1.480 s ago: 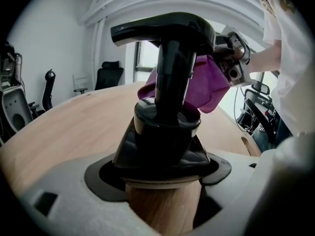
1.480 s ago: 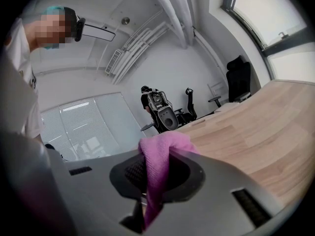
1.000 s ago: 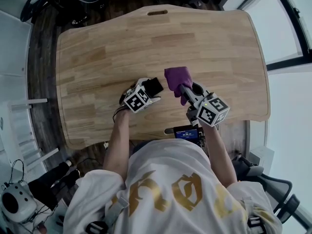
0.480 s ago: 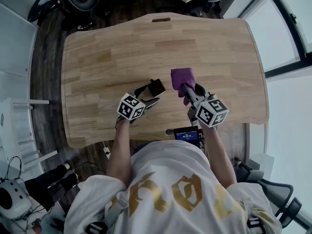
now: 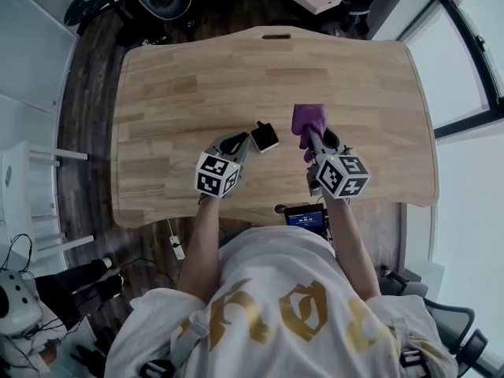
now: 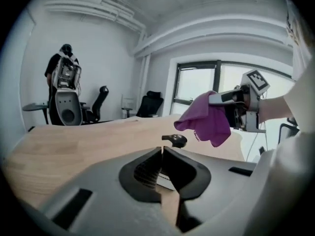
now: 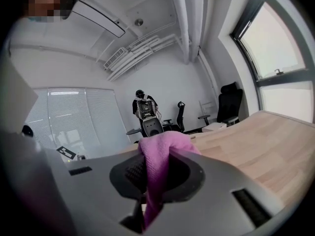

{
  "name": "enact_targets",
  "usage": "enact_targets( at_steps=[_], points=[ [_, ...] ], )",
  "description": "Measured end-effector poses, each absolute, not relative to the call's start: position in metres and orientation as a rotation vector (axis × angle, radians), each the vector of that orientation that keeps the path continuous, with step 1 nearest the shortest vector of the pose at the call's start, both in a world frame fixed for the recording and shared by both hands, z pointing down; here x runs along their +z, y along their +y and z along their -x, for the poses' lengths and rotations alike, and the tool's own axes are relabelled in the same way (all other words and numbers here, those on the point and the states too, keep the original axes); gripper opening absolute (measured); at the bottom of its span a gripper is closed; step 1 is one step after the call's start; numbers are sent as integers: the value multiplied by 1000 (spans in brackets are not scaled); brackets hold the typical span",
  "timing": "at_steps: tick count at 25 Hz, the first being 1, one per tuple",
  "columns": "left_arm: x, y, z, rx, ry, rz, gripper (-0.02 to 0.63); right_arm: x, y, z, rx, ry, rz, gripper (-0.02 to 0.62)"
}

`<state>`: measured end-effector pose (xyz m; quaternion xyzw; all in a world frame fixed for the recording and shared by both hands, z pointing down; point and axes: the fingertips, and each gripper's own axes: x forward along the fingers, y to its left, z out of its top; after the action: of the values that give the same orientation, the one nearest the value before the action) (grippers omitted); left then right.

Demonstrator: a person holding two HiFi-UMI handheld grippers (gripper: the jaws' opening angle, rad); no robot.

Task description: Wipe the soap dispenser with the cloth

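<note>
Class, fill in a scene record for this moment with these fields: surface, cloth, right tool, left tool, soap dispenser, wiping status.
surface: wooden table
cloth: purple, bunched, hanging in the air
right tool: shut on the cloth
left tool: jaws have just closed, nothing between them
soap dispenser: black, on the table between the two tools, held by neither
wiping status: cloth is apart from the dispenser, no contact
</note>
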<state>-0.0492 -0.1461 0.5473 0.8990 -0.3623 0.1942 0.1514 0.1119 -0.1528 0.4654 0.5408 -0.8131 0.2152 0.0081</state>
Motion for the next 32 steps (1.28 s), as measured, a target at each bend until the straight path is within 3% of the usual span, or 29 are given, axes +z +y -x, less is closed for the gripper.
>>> enact_targets(
  at_steps=[2,11,32],
  points=[
    [530,-154,51,526,-1110,-2537,9,458,-151,-103,624,-2557,-1668,34],
    [452,-159,42,302,-1219,-2534,9,435,-134,-85,508,-2588,-1633,34],
    [421,-131,34,237,-1213,-2631,9,420,-102,-86,401,-2564,-1622,34]
  ],
)
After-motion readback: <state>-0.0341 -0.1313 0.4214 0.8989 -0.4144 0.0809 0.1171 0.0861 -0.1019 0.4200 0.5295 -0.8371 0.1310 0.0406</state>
